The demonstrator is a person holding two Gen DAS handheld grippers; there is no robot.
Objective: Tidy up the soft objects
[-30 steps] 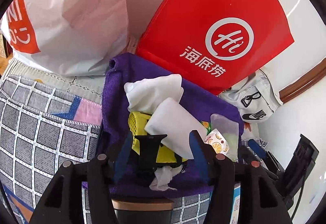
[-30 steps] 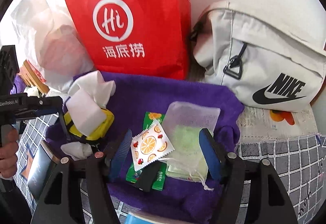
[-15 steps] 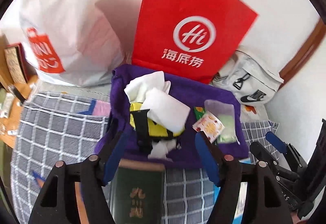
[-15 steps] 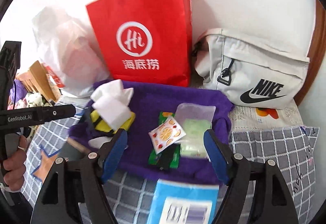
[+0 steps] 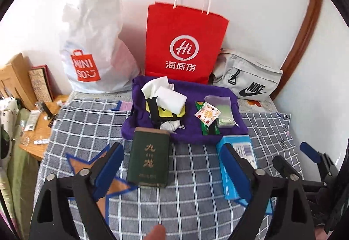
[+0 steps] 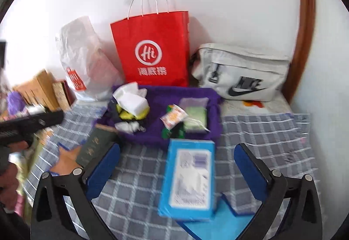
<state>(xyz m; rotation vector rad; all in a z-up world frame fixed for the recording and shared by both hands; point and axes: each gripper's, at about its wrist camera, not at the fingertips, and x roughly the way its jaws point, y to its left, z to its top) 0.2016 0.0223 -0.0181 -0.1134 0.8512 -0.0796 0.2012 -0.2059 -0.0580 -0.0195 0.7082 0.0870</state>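
From the left wrist view, the left gripper [image 5: 174, 171] fills the bottom of the frame, its blue-padded jaws spread wide and opening further, with nothing pinched; between them lies a dark green book [image 5: 149, 158] on the grey checked bedspread [image 5: 87, 122]; the purple towel [image 5: 189, 128] sits above the jaws at mid-frame, well apart from the pads, its near edge touching the top of the book; on the towel, at left, white tissues [image 5: 168, 98] lie over a yellow and black pouch [image 5: 162, 112]; at right, an orange-print sachet [image 5: 207, 114] overlaps a green packet [image 5: 206, 128] and a clear bag [image 5: 220, 112]; a blue box [image 5: 235, 165] lies at right, partly behind the right-hand pad; behind the towel stand a white plastic bag [image 5: 96, 54], a red paper bag [image 5: 184, 43] and a grey sports bag [image 5: 248, 80]; the right gripper [image 5: 309, 159] shows at the lower right edge.

From the right wrist view, somewhat blurred, the right gripper [image 6: 176, 171] spans the bottom of the frame, its jaws set far apart and opening, holding nothing; the blue box [image 6: 189, 179] lies between them, clear of both pads; the purple towel [image 6: 152, 133] lies just above the box at centre frame, beyond the pad tips, with the tissues [image 6: 130, 98], sachet [image 6: 173, 117] and clear bag [image 6: 195, 113] on it; the green book [image 6: 96, 148] is at left, next to the left-hand pad; the red paper bag [image 6: 152, 50] and grey sports bag [image 6: 242, 72] stand in the upper half; a hand [image 6: 9, 176] with the other gripper's black body is at the left edge.
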